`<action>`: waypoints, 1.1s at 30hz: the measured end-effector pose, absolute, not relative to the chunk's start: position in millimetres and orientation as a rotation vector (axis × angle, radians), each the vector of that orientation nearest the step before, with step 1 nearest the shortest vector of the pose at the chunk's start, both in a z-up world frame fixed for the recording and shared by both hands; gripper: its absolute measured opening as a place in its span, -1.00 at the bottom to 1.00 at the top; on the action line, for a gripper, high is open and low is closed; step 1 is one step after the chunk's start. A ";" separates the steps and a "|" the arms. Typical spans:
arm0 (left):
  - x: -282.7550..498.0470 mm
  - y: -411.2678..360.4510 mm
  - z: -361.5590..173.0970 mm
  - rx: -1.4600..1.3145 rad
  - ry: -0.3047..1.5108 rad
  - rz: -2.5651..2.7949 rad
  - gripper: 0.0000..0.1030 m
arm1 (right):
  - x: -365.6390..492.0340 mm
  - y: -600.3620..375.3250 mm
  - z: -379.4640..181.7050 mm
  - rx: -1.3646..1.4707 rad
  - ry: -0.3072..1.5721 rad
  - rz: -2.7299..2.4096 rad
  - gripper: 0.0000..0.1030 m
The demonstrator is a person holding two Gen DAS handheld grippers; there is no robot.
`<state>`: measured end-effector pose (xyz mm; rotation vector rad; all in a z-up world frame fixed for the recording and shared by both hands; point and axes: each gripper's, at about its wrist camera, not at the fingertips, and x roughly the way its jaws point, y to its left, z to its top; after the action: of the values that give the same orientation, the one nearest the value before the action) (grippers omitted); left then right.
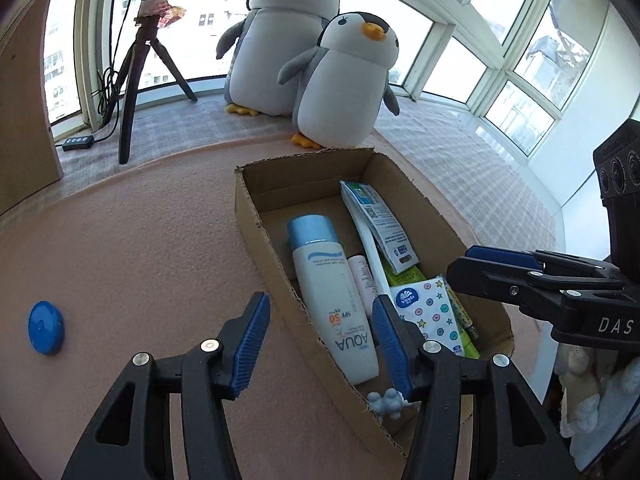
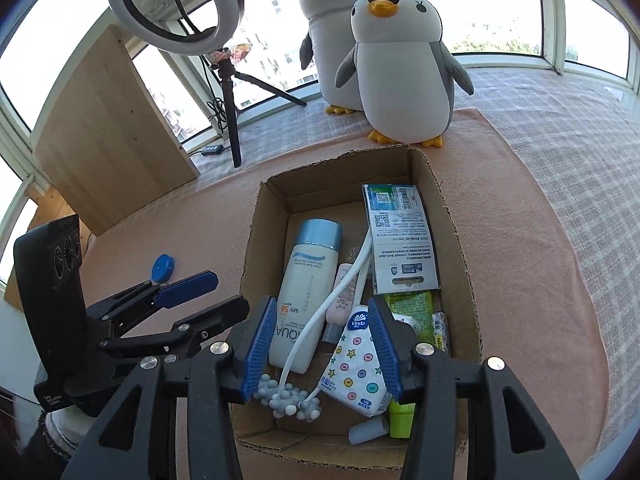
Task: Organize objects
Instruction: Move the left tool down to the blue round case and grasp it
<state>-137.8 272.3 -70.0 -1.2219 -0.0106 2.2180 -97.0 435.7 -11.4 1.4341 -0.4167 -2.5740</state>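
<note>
Risks and tool pose. The one loose item, a blue round disc (image 1: 46, 327), lay on the pink mat (image 1: 140, 240) at the far left, well apart from the cardboard box (image 1: 256, 216) that already held the sunscreen bottle (image 1: 336, 300), a tissue pack (image 2: 362, 364), a carded packet (image 2: 400, 240) and a white cord with grey beaded ends (image 2: 292, 400). Likely failures, as judged: the low, flat disc could slip from or be pushed along the mat by jaws that closed too high; a careless sweep of either tool could catch the box wall and shift it; the cord's beaded end, near the box's near wall, could snag on a finger. The left gripper (image 1: 320, 344) hovered over the box's left wall, jaws wide apart and empty. The right gripper (image 2: 320, 352) pointed down into the near end of the box, jaws open, straddling the tissue pack without visibly clamping it.
</note>
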 end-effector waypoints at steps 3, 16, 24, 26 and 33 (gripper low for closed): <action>-140.8 246.3 -74.7 -1.255 -0.024 2.258 0.11 | -87.0 423.5 -9.0 1.418 -0.425 -2.559 -0.15; -198.9 114.6 -93.7 -1.449 -0.155 2.468 0.11 | -48.5 355.0 -7.6 1.440 -0.295 -2.462 -0.15; -249.3 66.7 -117.8 -1.550 -0.235 2.545 0.05 | -39.6 340.0 -16.2 1.487 -0.287 -2.451 -0.15; -256.4 62.7 -122.8 -1.571 -0.224 2.558 -0.08 | -36.6 340.2 -17.2 1.500 -0.287 -2.451 -0.15; -262.1 67.9 -139.8 -1.599 -0.180 2.515 -0.48 | -35.2 344.2 -18.3 1.521 -0.301 -2.461 -0.15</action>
<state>-262.1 67.9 -139.8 -1.5994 -0.1804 2.5146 -35.2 344.2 -18.3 1.5205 -0.3010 -2.4605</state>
